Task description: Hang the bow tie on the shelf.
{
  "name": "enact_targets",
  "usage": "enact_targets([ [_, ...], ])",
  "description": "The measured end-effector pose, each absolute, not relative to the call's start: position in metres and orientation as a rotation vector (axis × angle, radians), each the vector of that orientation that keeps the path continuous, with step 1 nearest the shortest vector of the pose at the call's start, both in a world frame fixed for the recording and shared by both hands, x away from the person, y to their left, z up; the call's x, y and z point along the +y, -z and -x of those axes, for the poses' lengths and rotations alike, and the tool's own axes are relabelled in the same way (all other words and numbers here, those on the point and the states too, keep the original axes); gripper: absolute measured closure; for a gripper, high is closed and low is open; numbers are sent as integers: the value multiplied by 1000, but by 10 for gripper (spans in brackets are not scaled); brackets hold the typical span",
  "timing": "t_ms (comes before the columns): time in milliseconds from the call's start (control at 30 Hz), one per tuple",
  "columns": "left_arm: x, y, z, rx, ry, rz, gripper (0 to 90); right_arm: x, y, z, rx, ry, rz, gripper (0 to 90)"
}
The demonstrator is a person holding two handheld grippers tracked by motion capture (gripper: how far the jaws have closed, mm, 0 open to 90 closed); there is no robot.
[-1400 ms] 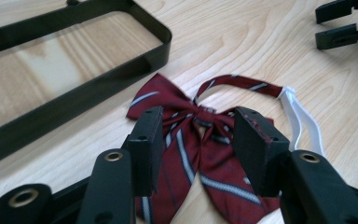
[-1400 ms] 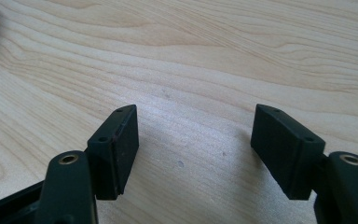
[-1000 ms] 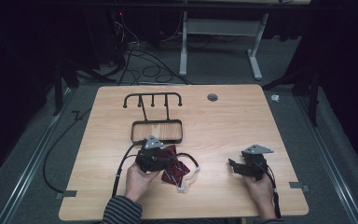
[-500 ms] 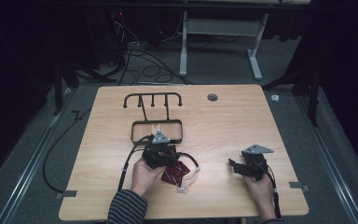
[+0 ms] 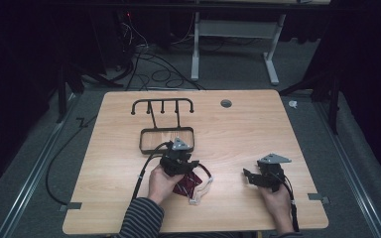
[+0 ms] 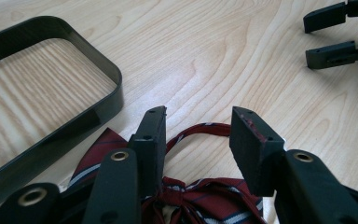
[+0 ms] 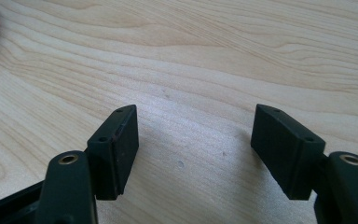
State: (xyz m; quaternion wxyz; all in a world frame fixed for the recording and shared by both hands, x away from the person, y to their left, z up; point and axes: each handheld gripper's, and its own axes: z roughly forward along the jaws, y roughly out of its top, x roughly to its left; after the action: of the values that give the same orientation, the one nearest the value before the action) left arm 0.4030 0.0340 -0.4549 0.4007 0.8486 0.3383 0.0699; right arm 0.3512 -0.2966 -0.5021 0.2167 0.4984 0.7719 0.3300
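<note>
Shifted since a second ago: left gripper (image 5: pixel 192 165) now further along the tabletop toward the black metal rack (image 5: pixel 167 140), over the dark red striped bow tie (image 5: pixel 187 184) rather than beside its left part. Jaws just been closing, yet not pressing on anything: in the left gripper view (image 6: pixel 196 133) spread either side of the thin red strap loop, knot of the bow tie (image 6: pixel 200 198) lying below and between them, left jaw low against the cloth, contact not certain. Right gripper (image 5: pixel 250 176) unmoved near the front right part of the light wooden tabletop (image 5: pixel 238 129), jaws spread wide above bare wood in the right gripper view (image 7: pixel 195 140), holding nothing.

Bow tie flat near the front edge of the tabletop, a little left of centre, just in front of the rack's rectangular base frame, partly covered by the left hand (image 5: pixel 159 182). White strap end (image 5: pixel 202 192) trailing from it toward the front edge. Well apart from the right gripper.

Bow tie woven, dark red with thin white and dark stripes, gathered at a central knot. Rack of thin dark metal: flat-walled rounded rectangular base (image 6: pixel 56 116), two upright rods, a curved top bar with small hooks, lying toward the back left of the tabletop. Tabletop pale wood grain, smooth, with a round grey cable hole (image 5: pixel 225 103) near the back edge. Jaw pads matt black, blocky, fixed by small screws.
</note>
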Motion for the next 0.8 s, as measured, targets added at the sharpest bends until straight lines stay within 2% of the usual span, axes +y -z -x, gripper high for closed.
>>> enact_targets([
  [800,15,483,-420,860,-175,-2219,613,-297,502,-351,2140,-912,-1381,336],
])
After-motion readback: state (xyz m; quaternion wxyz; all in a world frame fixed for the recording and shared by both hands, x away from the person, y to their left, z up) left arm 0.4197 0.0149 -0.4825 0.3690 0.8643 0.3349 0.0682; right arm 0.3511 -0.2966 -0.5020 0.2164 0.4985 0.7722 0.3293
